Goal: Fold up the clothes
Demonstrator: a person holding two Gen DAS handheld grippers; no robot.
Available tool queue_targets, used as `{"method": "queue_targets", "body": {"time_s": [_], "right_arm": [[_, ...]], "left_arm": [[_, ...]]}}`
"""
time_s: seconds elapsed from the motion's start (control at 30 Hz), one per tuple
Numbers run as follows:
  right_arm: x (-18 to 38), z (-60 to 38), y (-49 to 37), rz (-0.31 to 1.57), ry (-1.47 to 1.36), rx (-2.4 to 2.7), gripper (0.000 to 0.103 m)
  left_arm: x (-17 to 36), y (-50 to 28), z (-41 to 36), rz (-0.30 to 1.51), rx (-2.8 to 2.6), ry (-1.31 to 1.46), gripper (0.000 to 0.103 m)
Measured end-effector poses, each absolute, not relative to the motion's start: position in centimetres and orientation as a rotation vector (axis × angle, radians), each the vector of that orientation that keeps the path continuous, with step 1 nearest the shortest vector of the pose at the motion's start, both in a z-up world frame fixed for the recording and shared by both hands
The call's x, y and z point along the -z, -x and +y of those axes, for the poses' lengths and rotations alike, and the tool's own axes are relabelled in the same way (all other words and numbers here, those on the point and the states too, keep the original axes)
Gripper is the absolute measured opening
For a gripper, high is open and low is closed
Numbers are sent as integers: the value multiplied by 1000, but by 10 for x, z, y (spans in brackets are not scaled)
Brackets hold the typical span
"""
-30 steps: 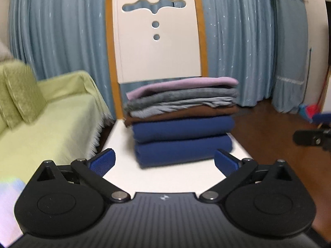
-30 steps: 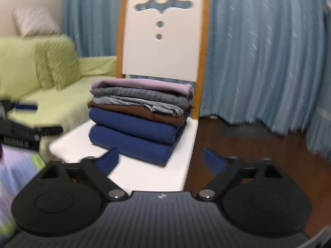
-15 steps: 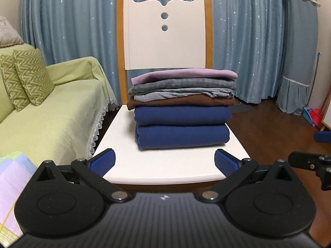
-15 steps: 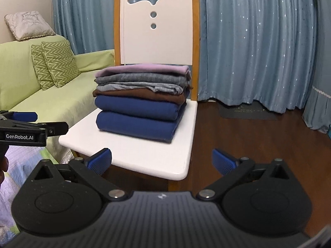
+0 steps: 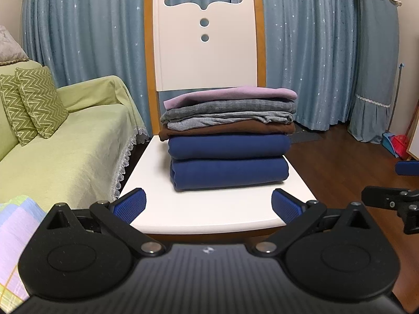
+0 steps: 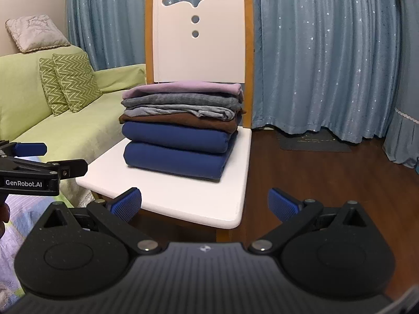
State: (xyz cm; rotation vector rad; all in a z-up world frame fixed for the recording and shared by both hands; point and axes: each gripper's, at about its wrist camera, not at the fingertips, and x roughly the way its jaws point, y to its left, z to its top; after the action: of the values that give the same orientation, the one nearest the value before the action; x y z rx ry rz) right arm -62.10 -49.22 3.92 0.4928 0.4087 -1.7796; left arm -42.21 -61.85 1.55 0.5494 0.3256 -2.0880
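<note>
A stack of folded clothes point(image 5: 229, 136) sits on the white seat of a chair point(image 5: 209, 209): two navy pieces at the bottom, then brown, grey and a lilac piece on top. It shows in the right wrist view too point(image 6: 180, 128). My left gripper point(image 5: 208, 204) is open and empty, in front of the chair's front edge. My right gripper point(image 6: 204, 204) is open and empty, off the seat's front right corner. Each gripper appears at the edge of the other's view.
A green-covered sofa point(image 5: 65, 144) with zigzag cushions point(image 5: 34, 102) stands left of the chair. A pastel checked cloth point(image 5: 13, 235) lies at the lower left. Blue curtains point(image 6: 327, 52) hang behind. Dark wooden floor point(image 6: 327, 183) lies to the right, with a broom and dustpan point(image 5: 392, 141).
Both grippers have drawn back from the chair, so the clothes stack looks farther away. Both stayed open and empty. The stack has not moved.
</note>
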Motion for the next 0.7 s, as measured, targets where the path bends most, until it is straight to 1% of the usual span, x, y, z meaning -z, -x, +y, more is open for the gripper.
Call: {"method": "queue_targets", "body": {"time_s": [0.7], "right_arm": [[-40,-501,614,450,-521,1857,102]], "left_arm": [[-9,417,-616,342,2090,-544,103]]}}
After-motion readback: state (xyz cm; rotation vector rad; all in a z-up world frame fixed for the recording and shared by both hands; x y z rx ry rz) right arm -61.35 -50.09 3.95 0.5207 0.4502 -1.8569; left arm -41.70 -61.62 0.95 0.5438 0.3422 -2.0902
